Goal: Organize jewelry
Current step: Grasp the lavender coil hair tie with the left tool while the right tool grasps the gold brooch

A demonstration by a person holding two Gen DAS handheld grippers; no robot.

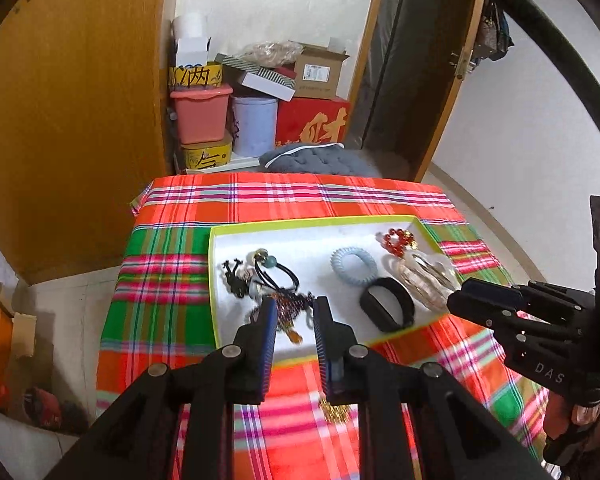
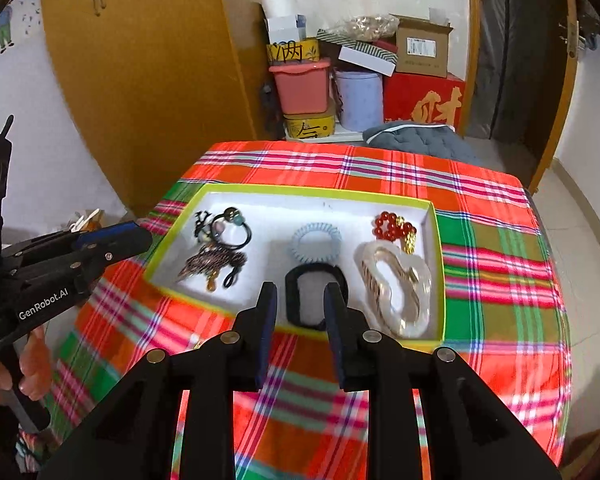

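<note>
Both grippers hover over the near edge of the table, above the plaid tablecloth (image 2: 500, 240), with most of the jewelry already lying in the shallow tray (image 2: 300, 190) with the lime-green rim. The sorting looks well along.

The left gripper (image 1: 294, 314) is parted a moderate way and holds nothing; its tips hang over the tray's near-left corner. The right gripper (image 2: 300, 300) is likewise parted and empty, lined up over the tray's near edge.

In the tray:
- left end: a tangle of black hair ties with beads (image 2: 230, 226) and a dark beaded piece (image 2: 212, 262);
- middle: a pale blue spiral hair tie (image 2: 316, 240);
- near edge: a black band (image 2: 316, 296);
- right end: a red bead bracelet (image 2: 394, 228) and a translucent hair claw (image 2: 396, 292).

One small gold-coloured piece (image 1: 334, 410) lies on the cloth outside the tray, by the near edge, partly hidden behind the left gripper. It is probably the next pick: that calls for lowering over it, closing gently, then carrying it into the tray.
</note>
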